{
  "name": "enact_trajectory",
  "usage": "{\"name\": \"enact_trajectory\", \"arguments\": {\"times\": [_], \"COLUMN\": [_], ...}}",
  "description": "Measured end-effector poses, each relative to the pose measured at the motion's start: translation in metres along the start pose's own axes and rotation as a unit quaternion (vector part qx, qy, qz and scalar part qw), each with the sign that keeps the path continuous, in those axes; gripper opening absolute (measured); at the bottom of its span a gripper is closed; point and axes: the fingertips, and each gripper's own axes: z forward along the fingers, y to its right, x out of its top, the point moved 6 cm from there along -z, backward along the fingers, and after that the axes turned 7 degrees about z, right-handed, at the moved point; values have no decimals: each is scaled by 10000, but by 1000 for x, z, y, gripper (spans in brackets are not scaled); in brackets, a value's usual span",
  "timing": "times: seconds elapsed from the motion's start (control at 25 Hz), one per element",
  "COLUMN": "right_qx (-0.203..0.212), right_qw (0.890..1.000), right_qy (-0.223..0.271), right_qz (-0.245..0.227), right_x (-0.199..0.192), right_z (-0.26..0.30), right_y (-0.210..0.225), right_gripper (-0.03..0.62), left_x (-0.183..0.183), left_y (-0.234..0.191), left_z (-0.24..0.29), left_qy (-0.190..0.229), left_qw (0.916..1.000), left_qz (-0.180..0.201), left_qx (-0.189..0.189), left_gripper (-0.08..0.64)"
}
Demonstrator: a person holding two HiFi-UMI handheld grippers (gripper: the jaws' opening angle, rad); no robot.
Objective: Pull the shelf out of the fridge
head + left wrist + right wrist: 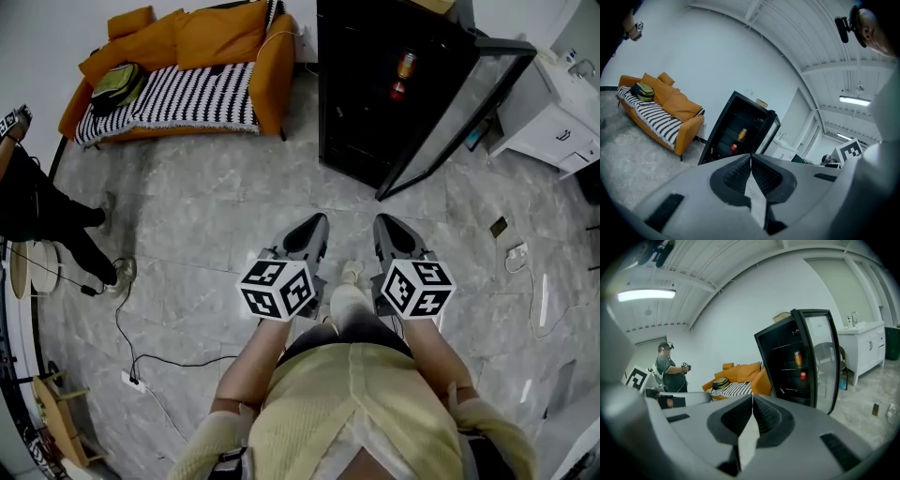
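Black fridge (370, 103) stands well beyond empty, closed left claw (318, 221) and right claw (382, 221).

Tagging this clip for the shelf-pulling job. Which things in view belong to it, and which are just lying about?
Job: black fridge, its open glass door, left gripper and right gripper, both shut and empty.
Lying about: orange sofa, striped blanket, green bag, white cabinet, white power strip.

A: Setting type?
B: Mock living room in a studio hall. Orange sofa (216, 33) far ahead-left of left gripper (317, 223); glass-door fridge (366, 94) ahead; white sink cabinet (553, 127) ahead-right; strip light (647, 295) overhead.
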Motion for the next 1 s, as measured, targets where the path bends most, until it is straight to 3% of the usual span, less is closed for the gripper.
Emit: {"name": "enact_trajectory", "arguments": {"times": [0.52,1.0], "right_qx": [31,-20], "right_qw": [9999,9998], "right_qy": [-134,-137], "right_qz": [-33,143], "right_x": [40,78], "right_z": [75,123], "right_y": [31,74], "right_gripper": [31,31], "left_x": [31,53], "left_y": [-39,-46], "left_z": [74,146], "left_qy": [-34,-193], "left_qw": [9999,9997], "left_qz": [-14,76], "left_qx": [127,142], "left_gripper": [28,28]}}
